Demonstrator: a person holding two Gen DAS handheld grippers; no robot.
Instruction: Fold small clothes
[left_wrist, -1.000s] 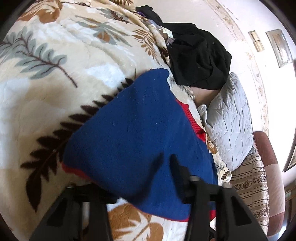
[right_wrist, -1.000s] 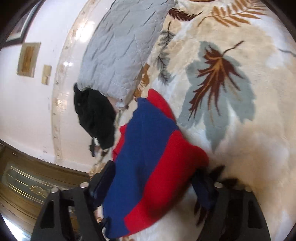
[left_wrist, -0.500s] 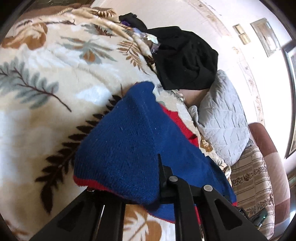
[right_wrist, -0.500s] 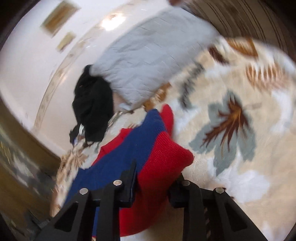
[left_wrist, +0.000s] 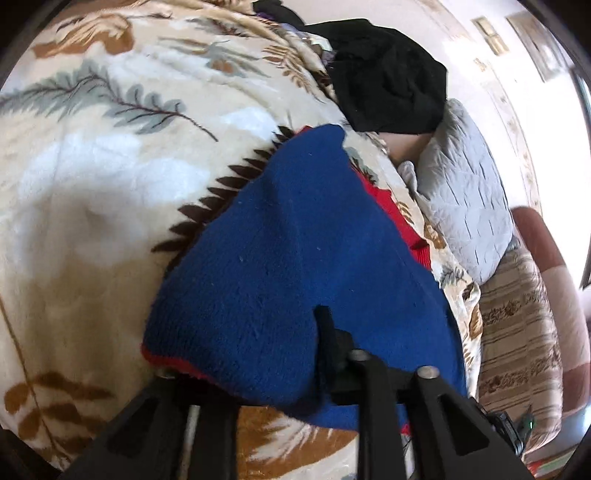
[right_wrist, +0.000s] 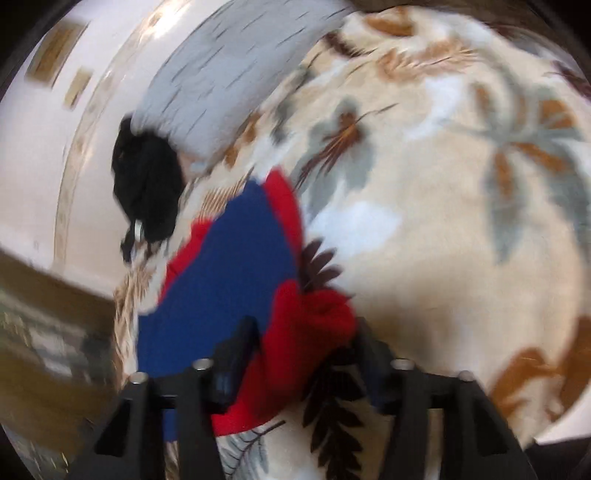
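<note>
A blue knit garment (left_wrist: 295, 240) with red trim lies on the leaf-patterned blanket (left_wrist: 92, 184). Its near hem is bunched in my left gripper (left_wrist: 243, 354). One finger (left_wrist: 325, 332) dents the blue knit from above; the other is hidden under the hem. These jaws are easing open, with the pads still on the cloth. In the blurred right wrist view, the garment (right_wrist: 229, 266) runs away from my right gripper (right_wrist: 308, 332). Its red corner fills the gap between those fingers and touches both, while the jaws are opening.
A heap of black clothes (left_wrist: 388, 81) lies past the garment near the wall, also seen as black clothes (right_wrist: 147, 184). Beside it rests a grey quilted pillow (left_wrist: 461, 206), the same pillow (right_wrist: 229, 74) in the right view. Striped bedding (left_wrist: 517, 314) drops off at the right.
Both grippers went from wide open around the garment's near edge to closed on it. The right gripper then swung across the bed with the red corner, and both gaps have widened slightly.
</note>
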